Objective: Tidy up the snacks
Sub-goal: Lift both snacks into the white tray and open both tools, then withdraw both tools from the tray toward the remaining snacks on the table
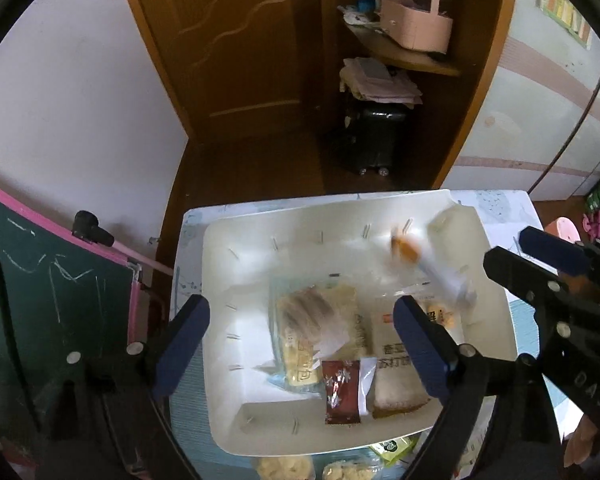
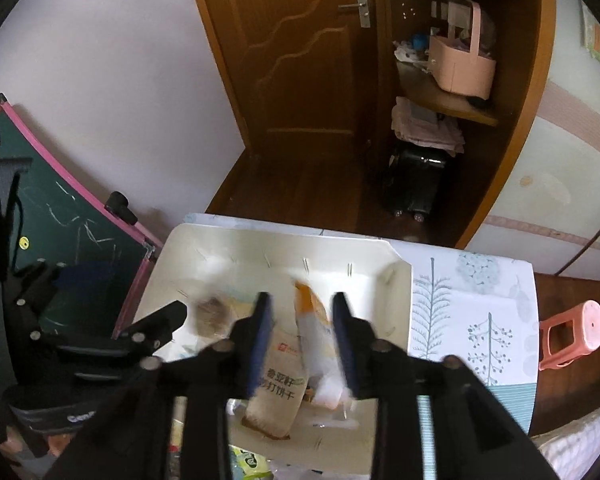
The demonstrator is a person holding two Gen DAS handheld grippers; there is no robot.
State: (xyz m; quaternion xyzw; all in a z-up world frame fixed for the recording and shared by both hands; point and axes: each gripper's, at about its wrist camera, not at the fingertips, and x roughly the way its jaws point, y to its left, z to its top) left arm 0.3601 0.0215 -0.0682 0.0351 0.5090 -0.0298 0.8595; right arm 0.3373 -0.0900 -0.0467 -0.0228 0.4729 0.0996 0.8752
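Falling between the right jaws: orange-white snack packet [image 2: 314, 332].

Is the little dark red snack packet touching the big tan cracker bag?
Touching. The left wrist view shows the dark red packet with its clear edge lying against the tan cracker bag in the white tray.
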